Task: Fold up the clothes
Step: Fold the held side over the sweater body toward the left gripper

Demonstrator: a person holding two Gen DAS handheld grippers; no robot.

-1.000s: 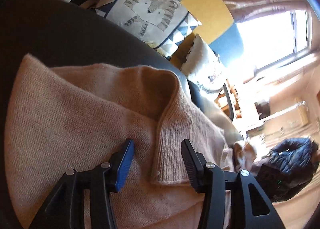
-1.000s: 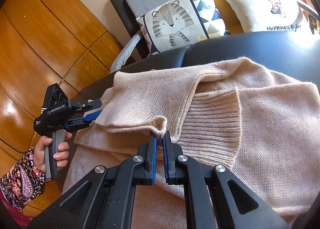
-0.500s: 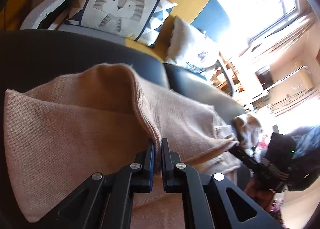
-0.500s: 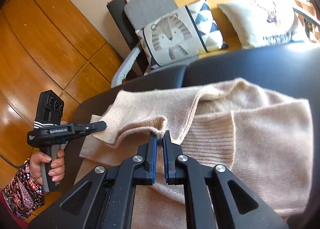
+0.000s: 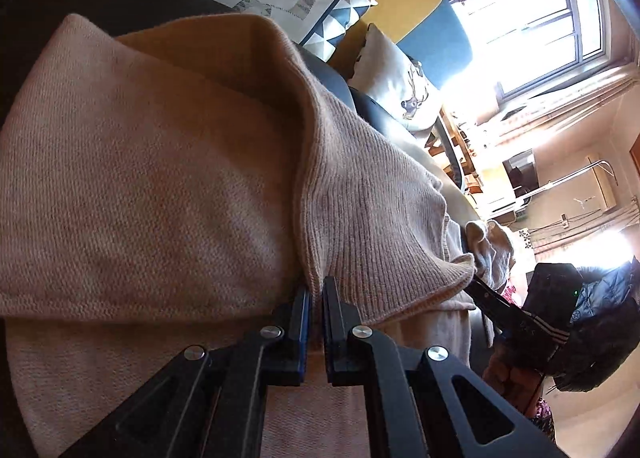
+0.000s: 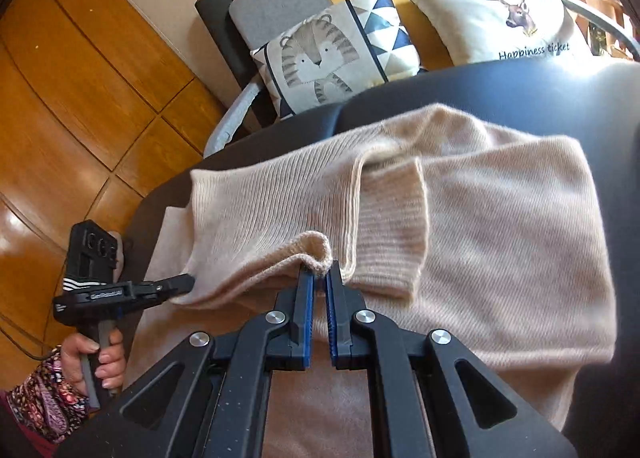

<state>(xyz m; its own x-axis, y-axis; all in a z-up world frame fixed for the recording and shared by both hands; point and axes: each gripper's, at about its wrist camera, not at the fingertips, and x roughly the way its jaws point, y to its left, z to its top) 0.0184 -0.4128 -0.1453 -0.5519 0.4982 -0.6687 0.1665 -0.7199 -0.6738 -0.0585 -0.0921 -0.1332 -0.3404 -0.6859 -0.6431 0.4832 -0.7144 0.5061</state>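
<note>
Clearly the biggest worry is the sweater (image 6: pixel 500 226) itself; it lies half-folded across the dark sofa seat (image 6: pixel 520 94), near the front edge, and a pull from both ends at once could drag the whole pile toward the floor (image 6: pixel 80 78); next, the lifted ribbed hem (image 6: pixel 276 214) hangs slack between the two grippers, so uneven carrying would likely leave a crooked, bunched fold; the right gripper (image 6: pixel 319 282) is clamped on only a small rolled lip of knit, which I'd guess could slip out; the left gripper (image 5: pixel 315 294) is pinched on the hem's other end, equally close to the edge; soft, stretchy knit gives little purchase.
</note>
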